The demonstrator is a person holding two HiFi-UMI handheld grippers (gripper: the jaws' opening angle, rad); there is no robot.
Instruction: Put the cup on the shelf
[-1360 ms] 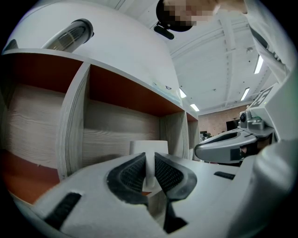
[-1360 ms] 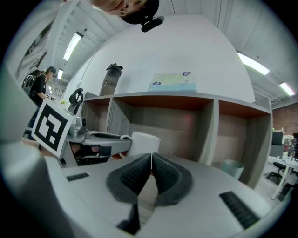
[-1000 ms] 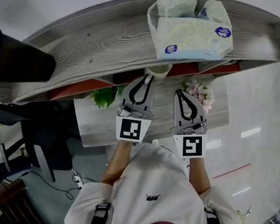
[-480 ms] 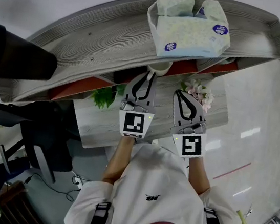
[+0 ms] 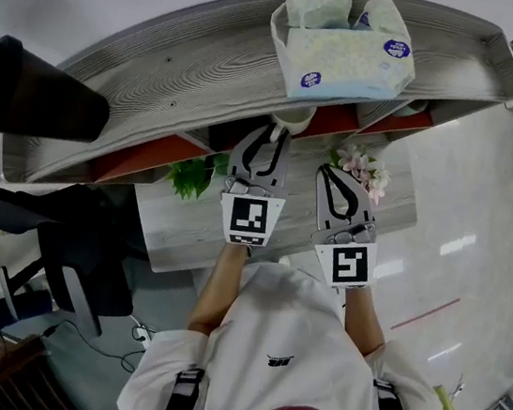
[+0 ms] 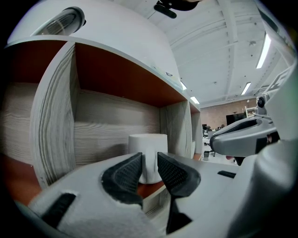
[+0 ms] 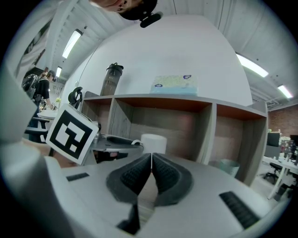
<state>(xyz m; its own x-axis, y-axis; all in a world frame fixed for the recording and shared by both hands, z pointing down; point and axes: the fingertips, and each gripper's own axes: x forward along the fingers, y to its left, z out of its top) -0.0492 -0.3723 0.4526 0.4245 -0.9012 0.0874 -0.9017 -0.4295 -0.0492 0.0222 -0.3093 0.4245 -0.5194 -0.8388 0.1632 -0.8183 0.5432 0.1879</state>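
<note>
Both bare forearms reach up from the bottom centre of the head view, side by side, each hand hidden behind its gripper's marker cube. The left gripper (image 5: 273, 135) sits at centre frame, a little higher than the right gripper (image 5: 329, 174) just to its right, and both point toward the upper edge. In the left gripper view its dark ribbed fingers (image 6: 123, 179) have just been opening and stand a little apart; the cup (image 6: 148, 142) shows in their gap, beyond the tips, unpressed. In the right gripper view its fingers (image 7: 135, 174) meet along their tips, with nothing between them.
</note>
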